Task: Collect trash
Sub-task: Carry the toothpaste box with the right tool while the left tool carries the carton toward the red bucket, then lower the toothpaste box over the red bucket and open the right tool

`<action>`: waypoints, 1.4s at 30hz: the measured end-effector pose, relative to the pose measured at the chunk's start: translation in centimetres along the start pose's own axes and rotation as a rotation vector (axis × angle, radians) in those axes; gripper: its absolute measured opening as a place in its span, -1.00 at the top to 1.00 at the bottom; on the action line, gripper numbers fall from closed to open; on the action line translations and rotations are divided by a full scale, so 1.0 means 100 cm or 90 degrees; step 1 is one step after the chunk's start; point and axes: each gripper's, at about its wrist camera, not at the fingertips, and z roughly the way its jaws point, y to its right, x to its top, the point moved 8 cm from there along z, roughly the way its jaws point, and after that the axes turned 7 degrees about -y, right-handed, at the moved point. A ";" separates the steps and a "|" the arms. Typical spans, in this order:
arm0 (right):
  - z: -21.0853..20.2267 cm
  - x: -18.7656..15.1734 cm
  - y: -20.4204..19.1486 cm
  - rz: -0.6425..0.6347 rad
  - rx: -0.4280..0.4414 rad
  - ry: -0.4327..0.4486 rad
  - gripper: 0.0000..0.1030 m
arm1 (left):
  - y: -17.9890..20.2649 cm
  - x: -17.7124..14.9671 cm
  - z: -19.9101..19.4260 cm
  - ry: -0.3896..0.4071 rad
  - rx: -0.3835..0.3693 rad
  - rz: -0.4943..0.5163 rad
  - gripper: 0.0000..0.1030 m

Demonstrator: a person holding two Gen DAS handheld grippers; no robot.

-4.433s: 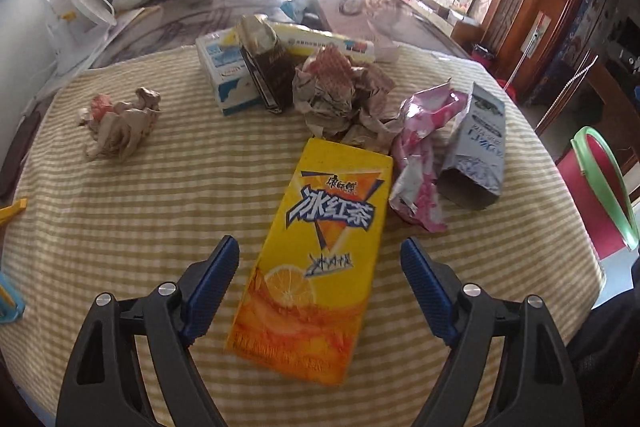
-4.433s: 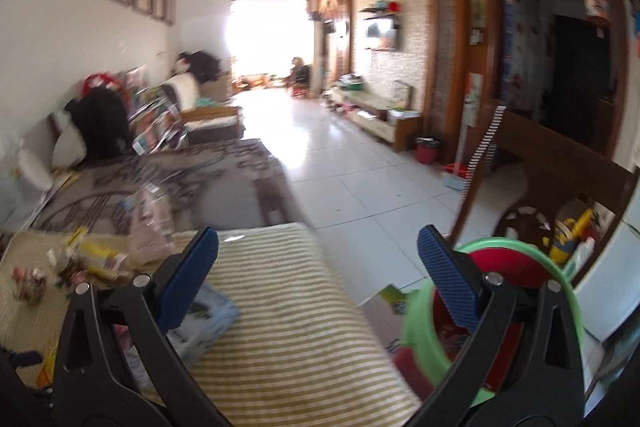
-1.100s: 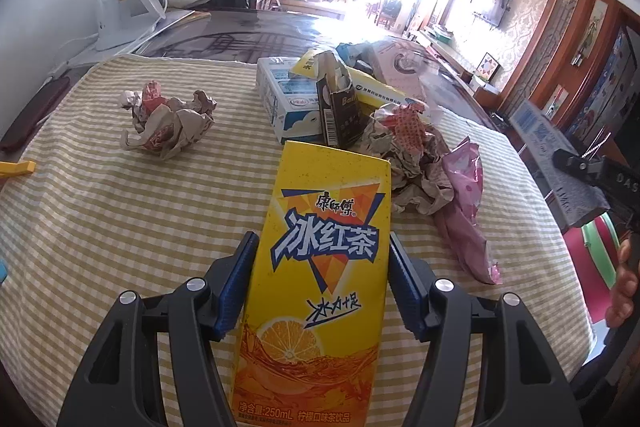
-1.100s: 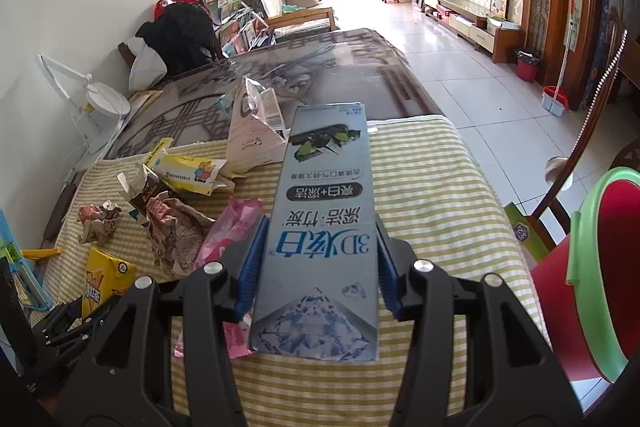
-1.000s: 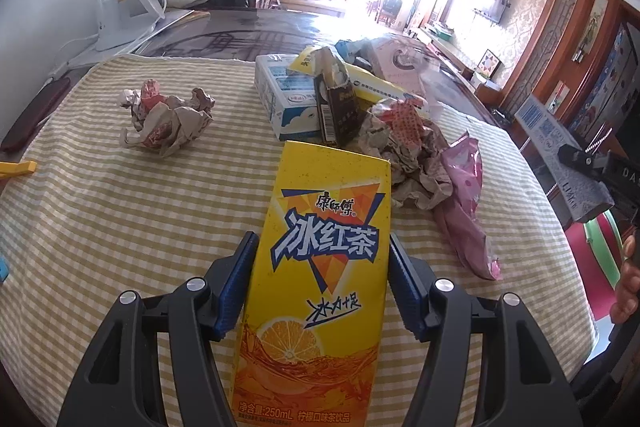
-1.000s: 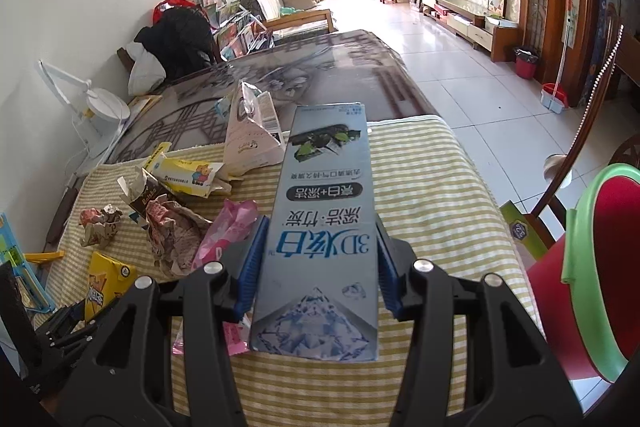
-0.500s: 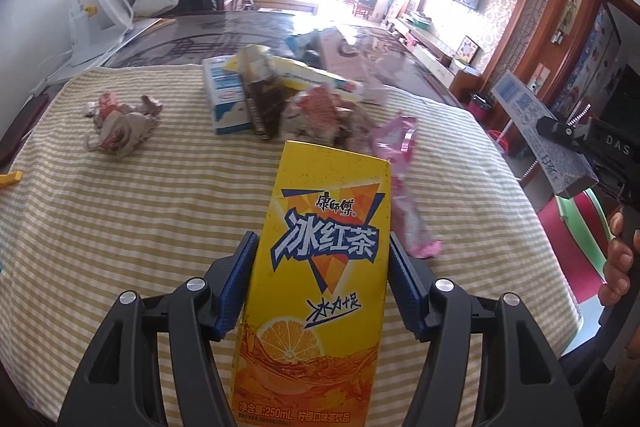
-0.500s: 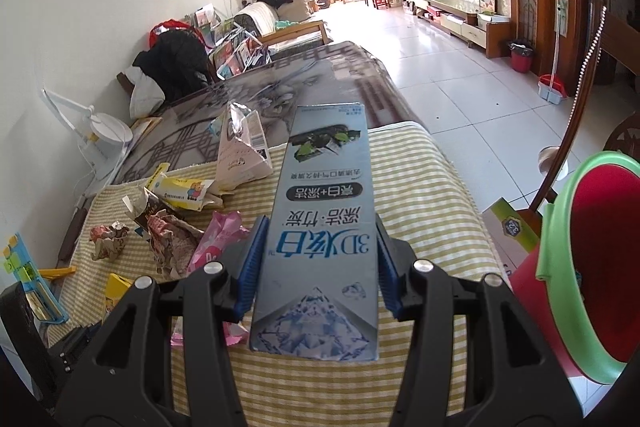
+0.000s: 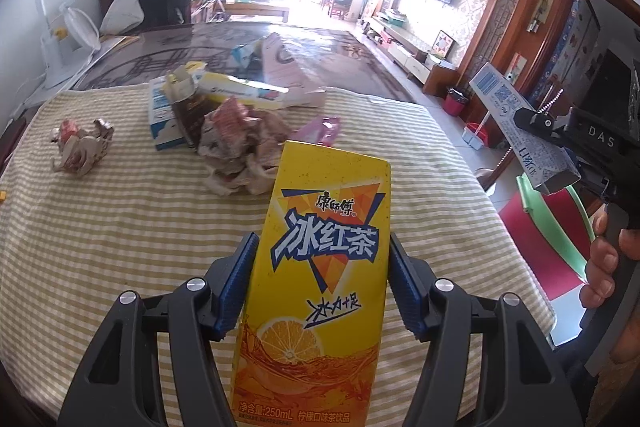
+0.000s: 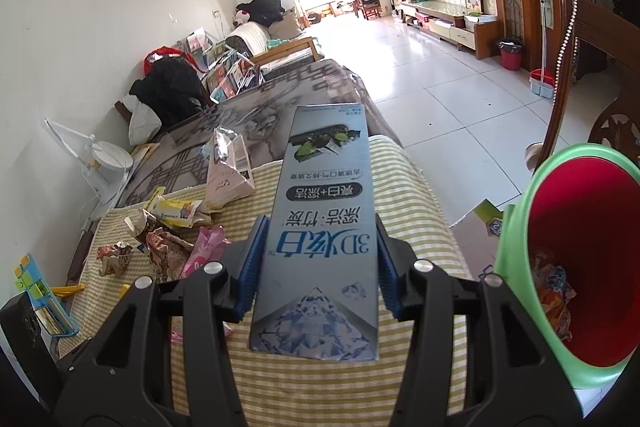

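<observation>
The left tongs [image 9: 320, 291] pinch a yellow drink box [image 9: 316, 291]. The right tongs [image 10: 318, 263] pinch a grey box [image 10: 322, 227] near the bin [image 10: 516, 251].

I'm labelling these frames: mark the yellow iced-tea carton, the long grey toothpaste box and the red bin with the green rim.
Yellow iced-tea carton [image 9: 320, 267], left wrist view, printed front face.
Long grey toothpaste box [image 10: 324, 227], right wrist view, printed top face.
Red bin with green rim [image 10: 516, 227], right wrist view, green rim.
</observation>
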 end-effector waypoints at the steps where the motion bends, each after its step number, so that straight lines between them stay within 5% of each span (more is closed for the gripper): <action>1: -0.002 0.000 0.003 0.002 0.001 0.003 0.07 | 0.004 0.000 0.000 0.000 -0.002 0.002 -0.16; 12: -0.035 0.006 0.050 0.027 -0.043 0.049 0.07 | 0.052 0.013 -0.003 0.009 -0.030 0.039 -0.16; 42: -0.059 -0.004 0.168 0.183 -0.122 0.064 0.07 | 0.136 0.025 0.008 0.004 -0.097 0.101 -0.16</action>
